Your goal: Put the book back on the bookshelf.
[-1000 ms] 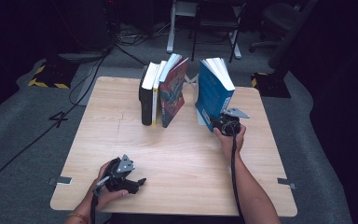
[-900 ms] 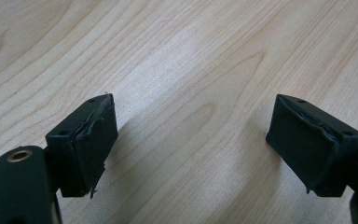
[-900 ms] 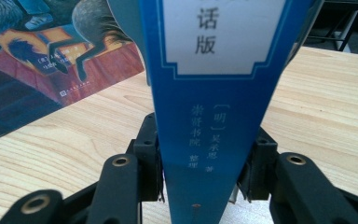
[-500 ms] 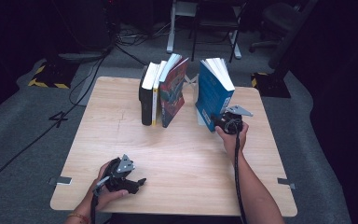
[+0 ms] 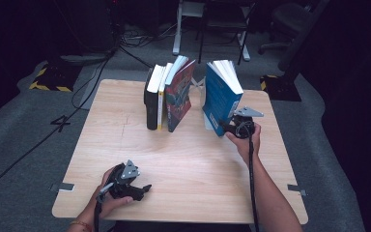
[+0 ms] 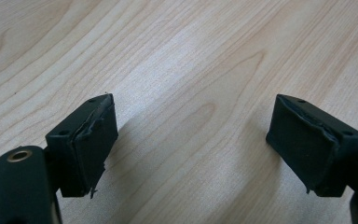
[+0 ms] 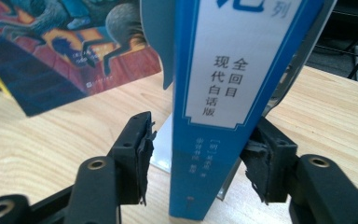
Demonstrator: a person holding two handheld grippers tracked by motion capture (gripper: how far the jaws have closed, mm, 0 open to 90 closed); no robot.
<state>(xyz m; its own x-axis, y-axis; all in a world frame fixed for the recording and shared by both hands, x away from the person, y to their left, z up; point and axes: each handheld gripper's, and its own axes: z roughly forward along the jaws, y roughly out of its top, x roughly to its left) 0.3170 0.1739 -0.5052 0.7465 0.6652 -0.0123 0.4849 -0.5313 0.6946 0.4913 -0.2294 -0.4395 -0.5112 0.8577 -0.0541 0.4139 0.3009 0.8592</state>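
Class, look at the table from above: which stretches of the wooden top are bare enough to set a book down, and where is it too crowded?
Bare: the wide middle of the table between the left gripper and the right gripper, and the far-left part beside the black book. Crowded: the far edge, where the leaning illustrated book and the blue book leave a narrow gap.

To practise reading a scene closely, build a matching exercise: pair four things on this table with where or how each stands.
1 blue book
2 black book
3 left gripper
4 red illustrated book

a near table edge, jaws open over bare wood
b leftmost in the row
c between the right gripper's jaws
d leaning, row's right end

Pairs: 1-c, 2-b, 3-a, 4-d
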